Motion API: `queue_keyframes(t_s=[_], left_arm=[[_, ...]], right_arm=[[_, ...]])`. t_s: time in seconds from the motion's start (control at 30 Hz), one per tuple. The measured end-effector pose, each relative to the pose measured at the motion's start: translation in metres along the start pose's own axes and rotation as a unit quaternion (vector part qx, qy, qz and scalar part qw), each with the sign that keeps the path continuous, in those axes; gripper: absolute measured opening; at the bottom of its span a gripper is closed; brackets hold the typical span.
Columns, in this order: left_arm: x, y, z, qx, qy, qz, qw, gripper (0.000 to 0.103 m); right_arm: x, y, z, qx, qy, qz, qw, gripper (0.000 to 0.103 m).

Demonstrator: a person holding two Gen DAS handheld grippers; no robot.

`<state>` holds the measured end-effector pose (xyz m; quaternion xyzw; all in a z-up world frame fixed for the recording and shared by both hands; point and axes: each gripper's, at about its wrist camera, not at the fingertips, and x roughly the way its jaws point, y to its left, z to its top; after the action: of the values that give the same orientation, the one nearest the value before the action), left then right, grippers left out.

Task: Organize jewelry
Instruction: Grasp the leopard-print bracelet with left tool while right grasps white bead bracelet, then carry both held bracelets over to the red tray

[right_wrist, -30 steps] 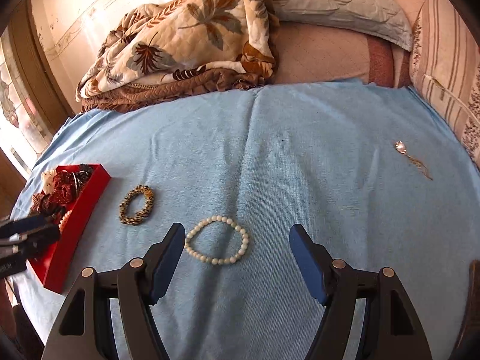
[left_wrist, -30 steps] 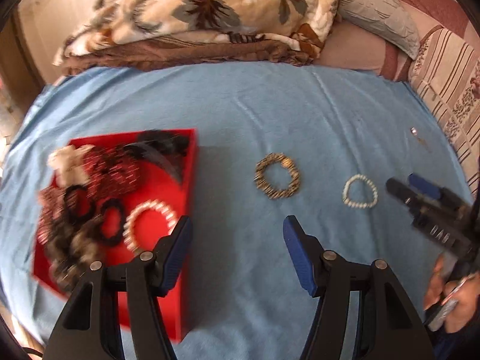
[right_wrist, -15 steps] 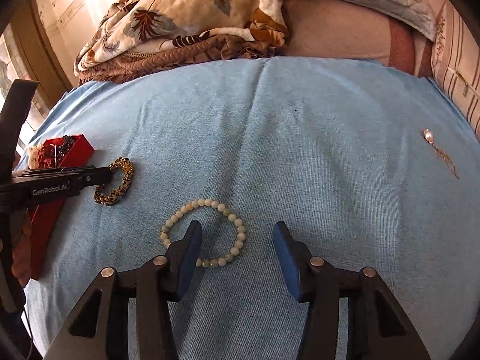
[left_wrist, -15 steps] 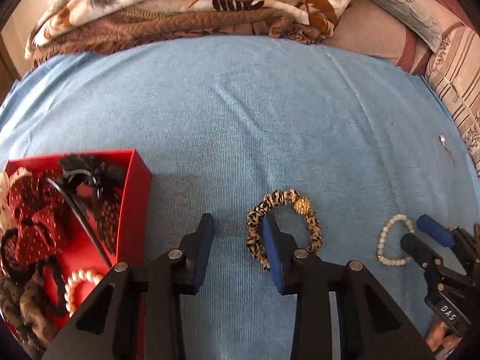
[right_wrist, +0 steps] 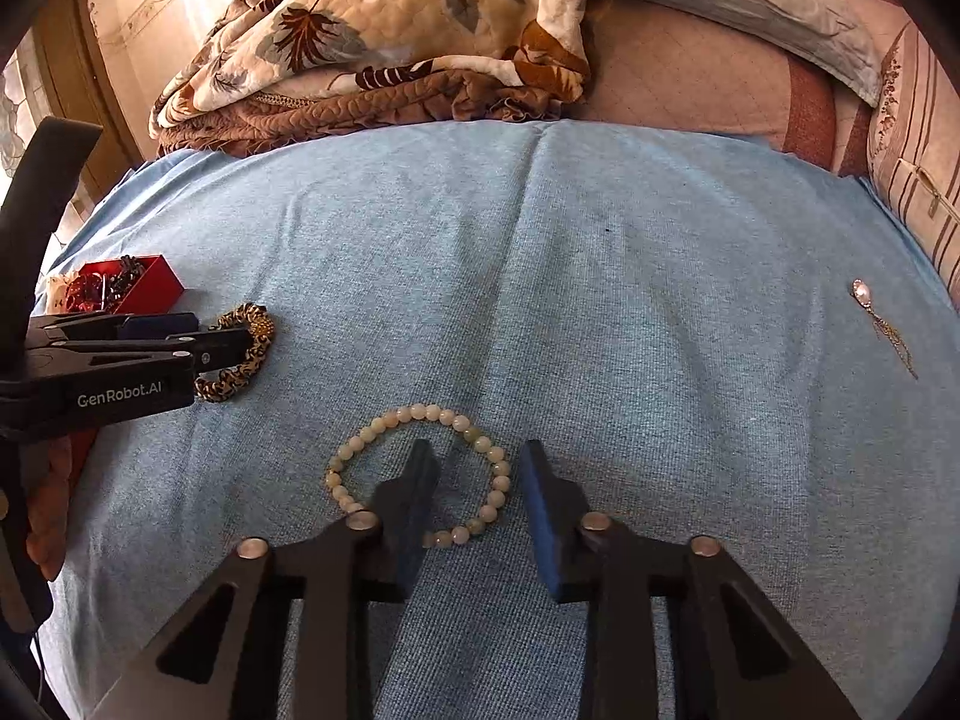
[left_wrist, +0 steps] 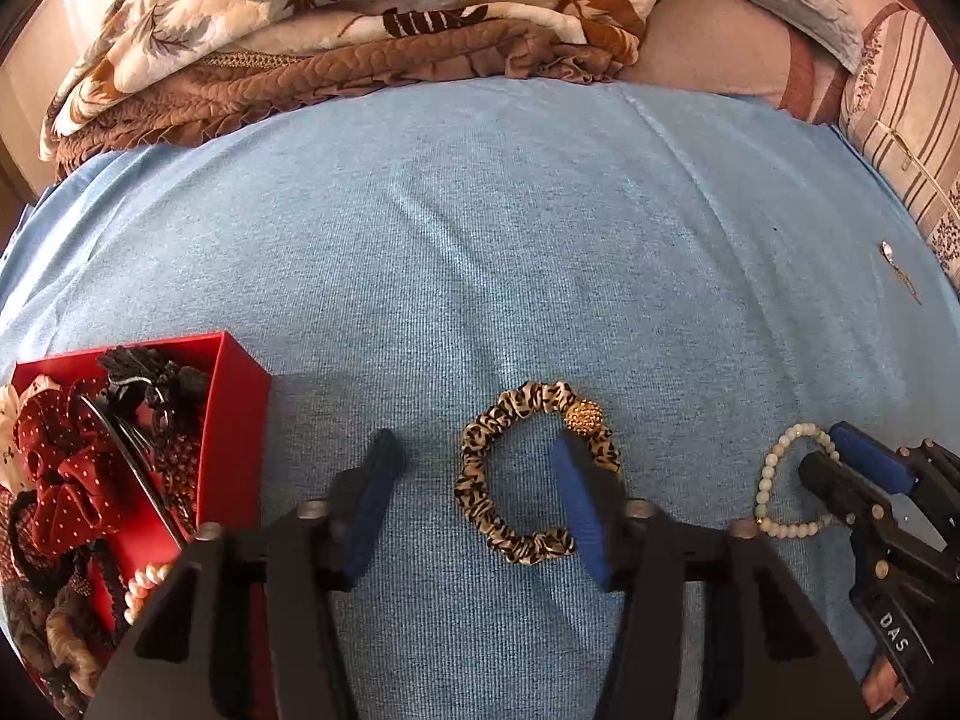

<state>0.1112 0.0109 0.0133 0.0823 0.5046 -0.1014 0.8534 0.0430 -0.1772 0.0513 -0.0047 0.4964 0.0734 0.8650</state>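
While apart, right tongs (right_wrist: 477,495) astride bead bracelet (right_wrist: 420,474) rim.

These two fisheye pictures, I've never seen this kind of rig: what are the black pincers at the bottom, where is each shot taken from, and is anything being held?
No robot here: a person carries a two-finger gripper in each hand, with a camera looking along its fingers.

In the left wrist view, the left gripper is open, its fingers straddling one side of a leopard-print scrunchie lying flat on the blue sheet. A red box of hair accessories sits to its left.

In the right wrist view, the right gripper is open, one finger inside a pale bead bracelet, the other outside it. A pendant earring lies far right.

Each gripper also shows in the other's picture. Nothing is held yet.
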Motion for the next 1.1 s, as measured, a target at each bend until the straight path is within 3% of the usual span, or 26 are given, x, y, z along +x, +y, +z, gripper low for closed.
queue_keyframes(t_s=[0.03, 0.07, 0.27, 0.5, 0.77, 1.1], left_arm=[[-0.001, 0.000, 0.000, 0.002, 0.002, -0.001, 1.0000, 0.008], [-0.001, 0.000, 0.000, 0.003, 0.007, -0.007, 0.9999, 0.005], [-0.019, -0.002, -0.006, 0.002, 0.000, -0.022, 0.9997, 0.005], [-0.063, -0.006, -0.016, -0.002, -0.035, -0.039, 0.9986, 0.005], [-0.105, -0.002, -0.039, -0.027, -0.050, -0.065, 0.9963, 0.005], [-0.160, 0.013, -0.085, -0.032, -0.083, -0.024, 0.9958, 0.005]], right_arm=[[0.000, 0.001, 0.000, -0.001, 0.000, 0.001, 1.000, 0.017], [0.000, 0.001, 0.000, 0.001, 0.001, 0.007, 1.000, 0.009], [-0.005, -0.003, 0.001, 0.032, 0.000, 0.051, 0.998, 0.007], [-0.017, -0.001, 0.002, 0.048, -0.017, 0.070, 0.996, 0.007], [-0.034, 0.003, -0.001, 0.055, -0.037, 0.083, 0.994, 0.007], [-0.067, 0.024, -0.011, 0.047, -0.060, 0.073, 0.994, 0.007]])
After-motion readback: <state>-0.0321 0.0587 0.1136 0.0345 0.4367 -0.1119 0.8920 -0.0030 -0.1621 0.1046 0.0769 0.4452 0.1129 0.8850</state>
